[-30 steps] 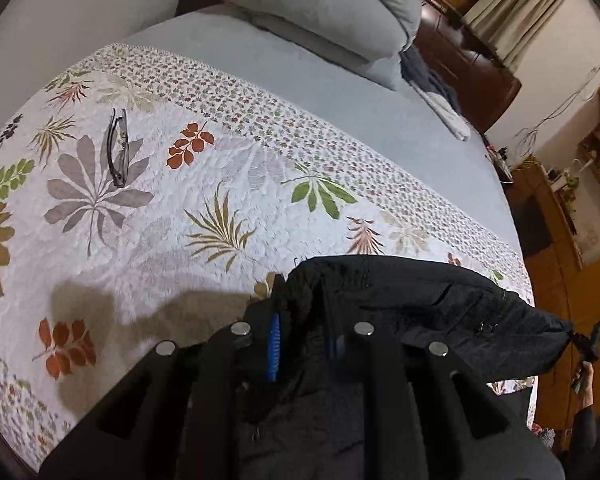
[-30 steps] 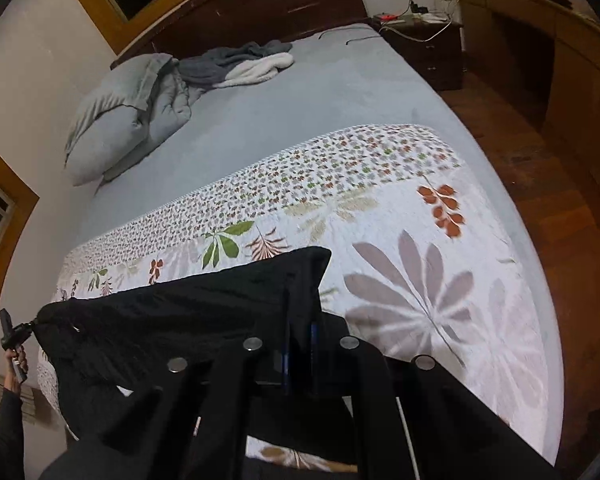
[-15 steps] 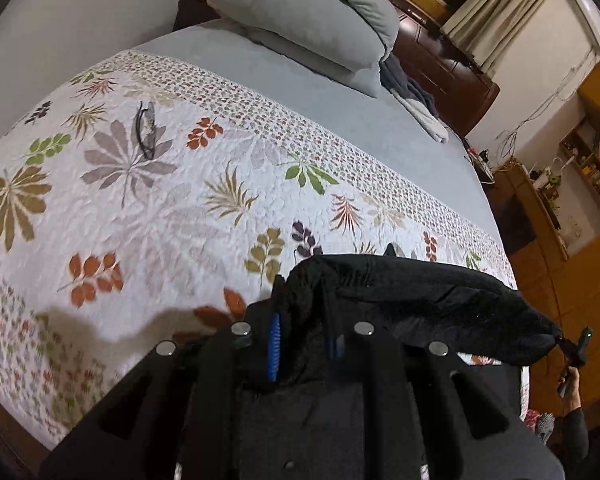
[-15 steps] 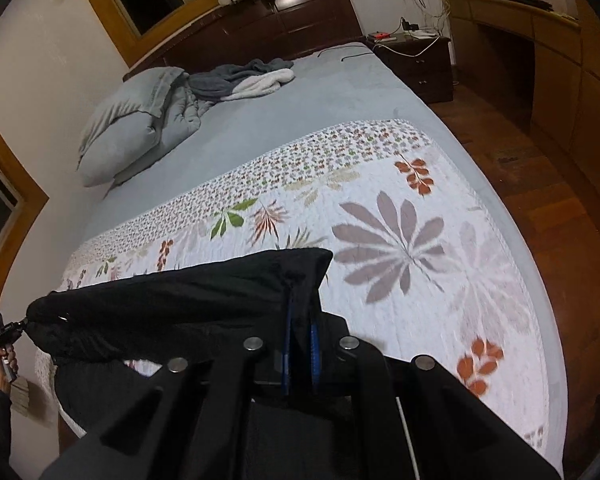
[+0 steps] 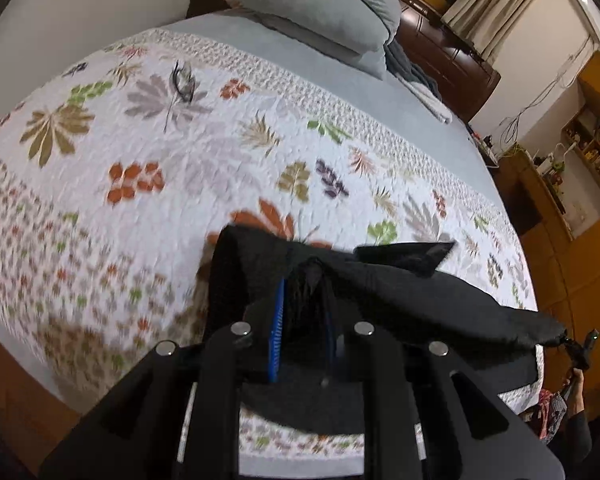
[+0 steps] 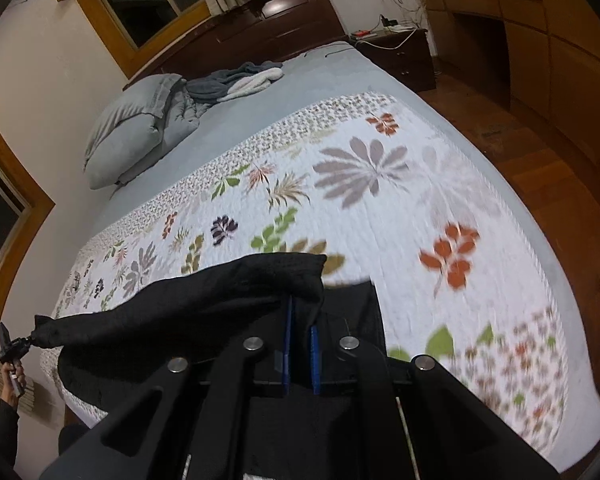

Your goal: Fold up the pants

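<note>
The black pants (image 5: 420, 300) hang stretched between my two grippers above the near edge of a bed with a leaf-print quilt (image 5: 180, 160). My left gripper (image 5: 304, 280) is shut on one end of the raised pants edge. My right gripper (image 6: 300, 304) is shut on the other end of the pants (image 6: 180, 312). The right gripper shows at the far right of the left wrist view (image 5: 580, 348), and the left gripper shows at the far left of the right wrist view (image 6: 12, 348). The rest of the pants drapes below, hidden by the gripper bodies.
A pair of glasses (image 5: 182, 82) lies on the quilt at the far left. Grey pillows (image 5: 312, 8) and crumpled clothes (image 6: 236, 80) lie at the head of the bed. A dark headboard (image 6: 260, 24), a nightstand (image 6: 396, 60) and wooden cabinets (image 6: 560, 40) stand around the wooden floor.
Both grippers have moved back toward the foot of the bed and up, carrying the pants. More of the quilt shows ahead of the pants. The view is blurred by motion.
</note>
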{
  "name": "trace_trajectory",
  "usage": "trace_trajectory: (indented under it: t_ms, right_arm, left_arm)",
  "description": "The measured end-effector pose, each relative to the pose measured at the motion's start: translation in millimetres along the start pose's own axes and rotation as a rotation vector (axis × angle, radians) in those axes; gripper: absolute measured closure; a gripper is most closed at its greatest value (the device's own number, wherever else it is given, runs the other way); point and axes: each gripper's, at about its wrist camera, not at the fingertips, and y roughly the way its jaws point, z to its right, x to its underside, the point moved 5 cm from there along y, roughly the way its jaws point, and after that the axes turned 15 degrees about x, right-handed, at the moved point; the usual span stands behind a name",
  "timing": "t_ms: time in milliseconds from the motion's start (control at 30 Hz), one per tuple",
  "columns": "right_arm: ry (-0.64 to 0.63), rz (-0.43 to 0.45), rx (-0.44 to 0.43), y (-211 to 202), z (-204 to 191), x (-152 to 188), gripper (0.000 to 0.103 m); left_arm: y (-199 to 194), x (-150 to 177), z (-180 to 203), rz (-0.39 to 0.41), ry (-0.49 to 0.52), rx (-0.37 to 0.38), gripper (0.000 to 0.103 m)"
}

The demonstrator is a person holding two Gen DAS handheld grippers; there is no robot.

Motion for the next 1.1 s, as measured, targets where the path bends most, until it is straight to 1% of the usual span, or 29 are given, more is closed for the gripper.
trace_trajectory:
  t_ms: [33, 167, 200, 233, 267, 333, 400, 467, 500, 533, 567, 600, 633, 700, 767, 800, 833, 900, 967, 1033, 1100]
  right_arm:
    - [0.005, 0.006, -0.006, -3, 1, 11, 0.094]
    - [-0.009, 0.017, 0.046, -5, 2, 49, 0.090]
    - [-0.009, 0.017, 0.053, -6, 2, 56, 0.087]
    - [0.005, 0.017, 0.065, -6, 4, 67, 0.081]
    - [0.018, 0.018, 0.074, -5, 8, 73, 0.078]
    - [0.060, 0.005, 0.077, -4, 15, 87, 0.059]
    - [0.086, -0.007, 0.079, -5, 20, 98, 0.053]
    - [0.140, -0.016, 0.047, -10, 26, 111, 0.052]
    - [0.171, -0.017, 0.021, -13, 27, 118, 0.052]
    - [0.191, -0.020, 0.004, -16, 28, 121, 0.050]
    - [0.221, -0.020, -0.021, -19, 29, 127, 0.050]
    - [0.258, -0.019, -0.053, -22, 28, 132, 0.048]
    - [0.287, -0.023, -0.084, -23, 27, 136, 0.043]
    - [0.338, -0.021, -0.137, -25, 24, 142, 0.042]
    - [0.404, -0.018, -0.202, -24, 19, 147, 0.041]
    - [0.437, -0.020, -0.233, -21, 17, 148, 0.041]
    - [0.455, -0.017, -0.244, -19, 15, 148, 0.041]
    - [0.517, -0.011, -0.286, -11, 13, 145, 0.041]
    - [0.573, -0.008, -0.317, -4, 12, 141, 0.041]
    - [0.603, -0.009, -0.332, 6, 10, 138, 0.041]
    - [0.628, -0.020, -0.331, 16, 8, 135, 0.041]
  left_arm:
    - [-1, 8, -4, -0.003, -0.006, 0.002, 0.086]
    - [3, 39, -16, -0.035, 0.006, -0.028, 0.085]
    - [4, 48, -20, -0.044, 0.006, -0.039, 0.084]
    - [5, 53, -23, -0.048, 0.003, -0.046, 0.083]
    - [5, 58, -27, -0.054, -0.001, -0.056, 0.082]
    - [5, 71, -37, -0.063, -0.002, -0.092, 0.079]
    - [1, 81, -45, -0.062, -0.018, -0.126, 0.078]
    - [-10, 90, -53, -0.042, -0.036, -0.172, 0.066]
    - [-17, 93, -55, -0.024, -0.043, -0.195, 0.062]
    - [-26, 97, -55, 0.005, -0.050, -0.211, 0.052]
    - [-32, 100, -53, 0.025, -0.053, -0.217, 0.044]
    - [-39, 103, -49, 0.048, -0.050, -0.225, 0.040]
    - [-48, 107, -39, 0.078, -0.032, -0.231, 0.035]
    - [-55, 110, -20, 0.115, -0.013, -0.211, 0.031]
    - [-57, 114, 7, 0.161, -0.003, -0.136, 0.020]
    - [-55, 116, 19, 0.174, 0.004, -0.103, 0.018]
    - [-48, 117, 34, 0.176, 0.013, -0.063, 0.015]
    - [-25, 121, 56, 0.146, -0.004, 0.031, 0.013]
    - [-4, 127, 66, 0.114, -0.065, 0.103, 0.013]
    - [22, 131, 68, 0.075, -0.138, 0.144, 0.013]
    - [43, 136, 65, 0.054, -0.191, 0.157, 0.013]
